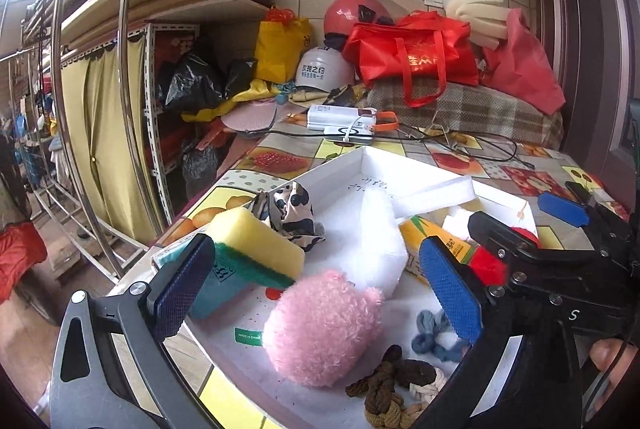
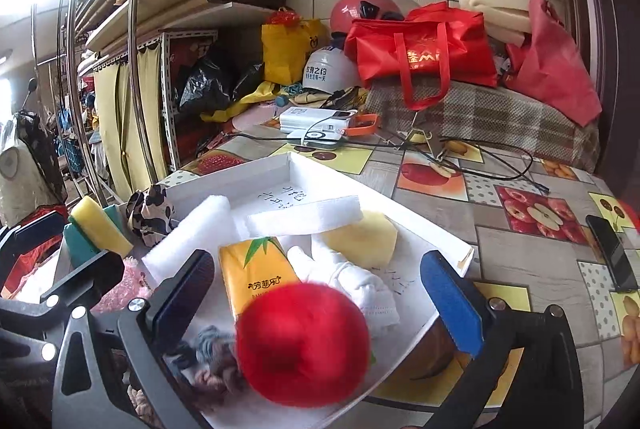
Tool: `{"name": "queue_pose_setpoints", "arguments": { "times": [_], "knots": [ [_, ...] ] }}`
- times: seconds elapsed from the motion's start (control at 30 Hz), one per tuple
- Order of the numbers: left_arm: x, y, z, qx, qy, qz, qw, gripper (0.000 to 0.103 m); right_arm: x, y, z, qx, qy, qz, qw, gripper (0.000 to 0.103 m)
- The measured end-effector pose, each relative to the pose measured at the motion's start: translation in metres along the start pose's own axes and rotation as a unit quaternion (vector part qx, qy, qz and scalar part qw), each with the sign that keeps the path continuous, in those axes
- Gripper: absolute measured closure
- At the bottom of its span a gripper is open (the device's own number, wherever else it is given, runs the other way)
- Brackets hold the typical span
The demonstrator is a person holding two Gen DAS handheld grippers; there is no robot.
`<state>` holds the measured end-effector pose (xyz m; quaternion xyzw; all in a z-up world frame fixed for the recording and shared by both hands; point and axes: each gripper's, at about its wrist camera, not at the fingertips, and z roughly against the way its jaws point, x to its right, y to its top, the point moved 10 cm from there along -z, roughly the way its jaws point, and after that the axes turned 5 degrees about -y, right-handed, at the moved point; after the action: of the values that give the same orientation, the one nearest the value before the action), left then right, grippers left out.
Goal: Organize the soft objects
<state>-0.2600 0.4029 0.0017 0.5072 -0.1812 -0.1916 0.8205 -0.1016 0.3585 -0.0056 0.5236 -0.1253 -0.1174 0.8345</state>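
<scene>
Your jaws are released wide on both sides: the left gripper (image 1: 320, 293) has the pink fluffy ball (image 1: 322, 329) lying free between its pads, and the right gripper (image 2: 320, 305) has the red pompom (image 2: 302, 343) in the same way (neither pad touches it). Both soft things rest in the white tray (image 2: 276, 165) on the counter (image 2: 516, 253), near the yellow-green sponge (image 1: 256, 247).

Both grippers: jaws spread wide, nothing clamped.

Left gripper (image 1: 316, 285) is pitched downward, its blue pads at 8 and 4 o'clock of its own view. The right gripper (image 2: 320, 301) sits beside it at 3 o'clock, equally spread. A fingertip (image 1: 610, 355) shows at 4 o'clock behind the right gripper.
</scene>
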Motion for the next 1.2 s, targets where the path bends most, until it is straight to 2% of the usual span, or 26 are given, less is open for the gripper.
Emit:
{"name": "queue_pose_setpoints", "arguments": {
  "times": [0.17,0.27,0.4,0.73,0.97,1.2],
  "knots": [
    [-0.004,0.003,0.012,0.026,0.012,0.012,0.9995,0.000,0.003,0.009,0.018,0.052,-0.007,-0.004,0.999,0.000],
    [-0.005,0.000,0.016,0.027,0.018,0.019,0.9993,0.000,0.007,0.012,0.028,0.074,-0.015,-0.008,0.997,0.000],
    [-0.002,0.000,0.023,0.037,0.035,0.016,0.9986,0.000,0.010,0.010,0.033,0.076,-0.018,-0.013,0.997,0.000],
    [0.020,-0.008,0.039,0.038,0.037,-0.005,0.9986,0.000,0.029,-0.004,0.053,0.074,-0.012,-0.036,0.996,0.000],
    [0.049,-0.020,0.051,0.028,0.017,-0.011,0.9994,0.000,0.047,-0.018,0.078,0.077,-0.007,-0.035,0.996,0.000],
    [0.090,-0.031,0.062,0.015,-0.018,-0.037,0.9990,0.000,0.059,-0.037,0.111,0.073,0.000,-0.001,0.997,0.000]
  ]
}}
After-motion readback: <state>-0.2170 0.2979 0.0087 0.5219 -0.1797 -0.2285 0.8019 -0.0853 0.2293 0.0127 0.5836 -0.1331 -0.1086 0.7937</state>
